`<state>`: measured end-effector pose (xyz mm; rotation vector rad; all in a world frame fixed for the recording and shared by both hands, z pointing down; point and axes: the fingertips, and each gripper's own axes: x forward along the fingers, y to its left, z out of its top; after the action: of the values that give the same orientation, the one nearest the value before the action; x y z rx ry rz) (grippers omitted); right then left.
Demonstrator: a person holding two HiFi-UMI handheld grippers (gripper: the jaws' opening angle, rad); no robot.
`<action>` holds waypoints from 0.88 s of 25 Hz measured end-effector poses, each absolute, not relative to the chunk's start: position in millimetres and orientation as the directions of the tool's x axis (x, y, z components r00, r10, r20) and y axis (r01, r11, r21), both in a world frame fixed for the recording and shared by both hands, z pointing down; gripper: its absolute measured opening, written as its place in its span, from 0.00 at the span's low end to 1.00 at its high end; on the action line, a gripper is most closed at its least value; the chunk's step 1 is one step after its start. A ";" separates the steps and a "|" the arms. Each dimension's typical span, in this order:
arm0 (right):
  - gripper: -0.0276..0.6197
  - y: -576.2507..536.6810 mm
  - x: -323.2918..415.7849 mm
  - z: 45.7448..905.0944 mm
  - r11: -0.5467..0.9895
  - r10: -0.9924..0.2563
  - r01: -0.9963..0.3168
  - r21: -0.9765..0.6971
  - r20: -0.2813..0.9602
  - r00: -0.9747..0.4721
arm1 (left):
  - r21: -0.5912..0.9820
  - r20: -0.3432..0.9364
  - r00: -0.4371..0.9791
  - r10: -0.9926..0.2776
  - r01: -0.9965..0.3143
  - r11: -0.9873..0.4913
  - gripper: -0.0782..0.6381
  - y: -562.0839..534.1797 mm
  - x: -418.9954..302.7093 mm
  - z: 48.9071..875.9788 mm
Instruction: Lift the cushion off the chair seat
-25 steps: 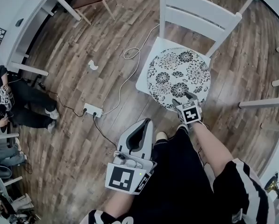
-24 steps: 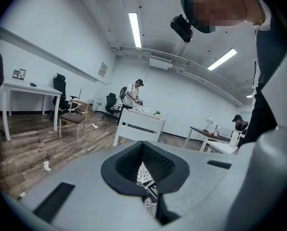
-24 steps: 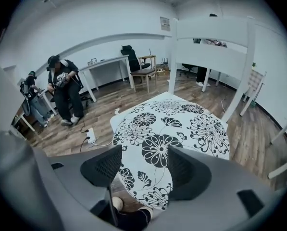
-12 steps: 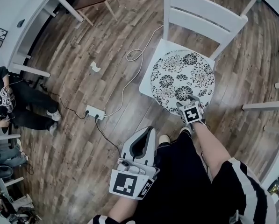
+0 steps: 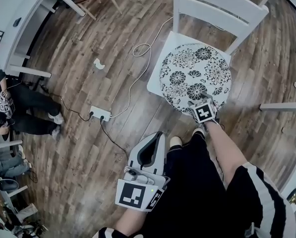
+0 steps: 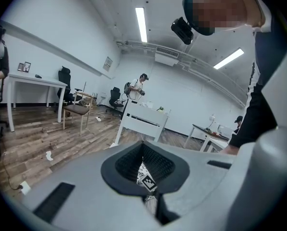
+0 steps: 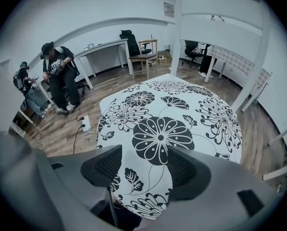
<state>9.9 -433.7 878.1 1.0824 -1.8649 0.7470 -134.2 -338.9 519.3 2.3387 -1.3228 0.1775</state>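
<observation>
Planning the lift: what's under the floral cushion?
The white chair seat; only its corners show past the floral cushion. Anything between them, ties or clips, is covered.

1. Chair (image 5: 218, 10): backrest top cut off by head view's upper edge.
2. Cushion (image 5: 195, 73): near rim hidden under right tool (image 5: 201, 103).
3. Seat (image 5: 158, 79): mostly covered by Cushion; chair legs out of sight.

Round black-white floral cushion (image 5: 195, 76) flat on white chair seat (image 5: 155, 81).
</observation>
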 end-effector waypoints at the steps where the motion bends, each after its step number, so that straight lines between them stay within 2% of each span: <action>1: 0.47 -434.1 9.3 879.7 0.453 -0.392 -0.888 -0.082 0.876 -0.281 | 0.317 0.327 0.533 -0.780 -0.840 -0.441 0.11 -338.5 -134.2 522.9; 12: 0.47 -427.8 7.2 896.6 0.526 -0.325 -0.848 -0.063 0.907 -0.268 | 0.327 0.355 0.518 -0.778 -0.848 -0.416 0.11 -334.1 -137.8 536.7; 22: 0.47 -430.2 6.4 912.6 0.521 -0.316 -0.849 -0.088 0.904 -0.288 | 0.332 0.392 0.509 -0.767 -0.855 -0.398 0.11 -325.9 -138.3 557.2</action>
<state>6.4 -430.2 912.6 0.9641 -1.8436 0.7298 -138.3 -325.9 557.2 2.2617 -1.3271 0.2399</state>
